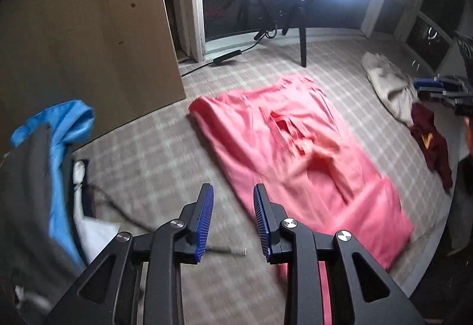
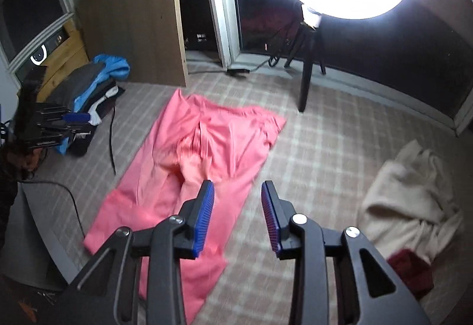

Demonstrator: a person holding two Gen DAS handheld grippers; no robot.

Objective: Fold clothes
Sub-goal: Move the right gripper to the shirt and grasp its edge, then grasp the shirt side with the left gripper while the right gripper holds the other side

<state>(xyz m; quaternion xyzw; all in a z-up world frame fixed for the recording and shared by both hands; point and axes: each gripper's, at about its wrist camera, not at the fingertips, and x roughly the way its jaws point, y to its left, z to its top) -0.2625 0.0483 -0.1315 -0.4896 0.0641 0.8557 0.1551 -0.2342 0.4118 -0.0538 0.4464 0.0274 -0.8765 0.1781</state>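
We hold the left gripper [image 1: 233,218] and right gripper [image 2: 238,215] above the checked carpet [image 2: 325,147], jaws spread and empty, since the salmon-pink cotton trousers [image 2: 207,147] lie flat there, ready for folding.

Black gripper [image 1: 232,220], ribbed blue pads [image 1: 206,223]

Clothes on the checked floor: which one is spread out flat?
The pink trousers, spread flat in the middle. The cream garment and dark red garment lie crumpled; the blue and grey clothes are piled.
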